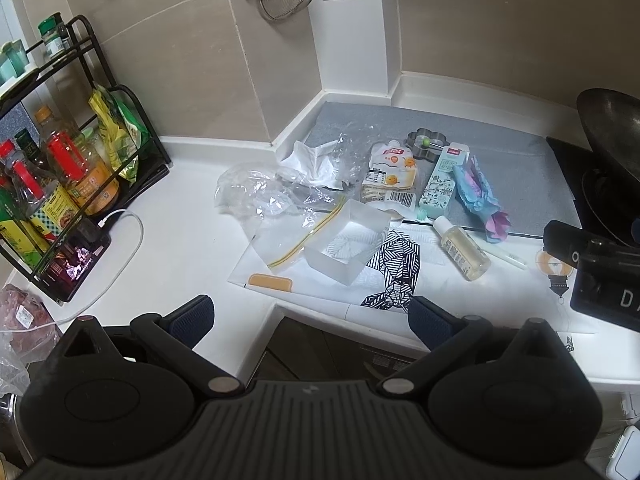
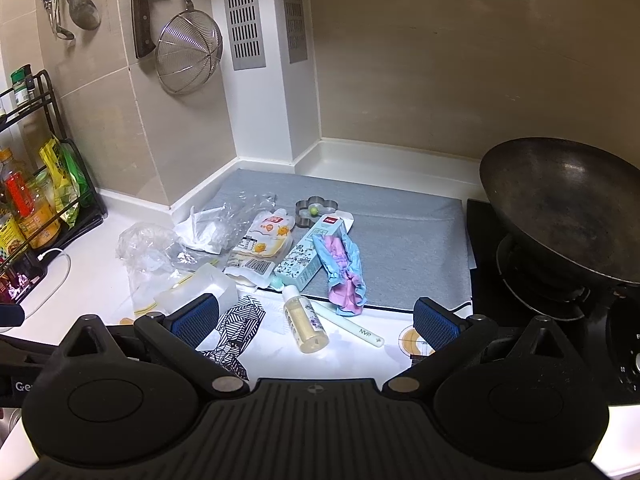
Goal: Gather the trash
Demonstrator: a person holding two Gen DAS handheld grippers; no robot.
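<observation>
Litter lies on the white counter: clear plastic bags (image 1: 256,196) (image 2: 148,244), crumpled white paper (image 1: 312,164) (image 2: 200,228), a food pouch (image 1: 390,176) (image 2: 260,248), a toothpaste box (image 1: 442,176) (image 2: 312,256), a pink and blue wrapper (image 1: 480,196) (image 2: 344,276), a small bottle (image 1: 464,252) (image 2: 304,324), a toothbrush (image 2: 348,324) and a frosted plastic box (image 1: 348,244). My left gripper (image 1: 312,320) is open and empty above the counter's front edge. My right gripper (image 2: 316,320) is open and empty, just in front of the bottle.
A black rack of sauce bottles (image 1: 60,184) stands at the left, with a phone on a cable (image 1: 76,260). A wok (image 2: 568,208) sits on the stove at the right. A strainer (image 2: 188,52) and knife hang on the wall. A grey mat (image 2: 400,240) covers the back.
</observation>
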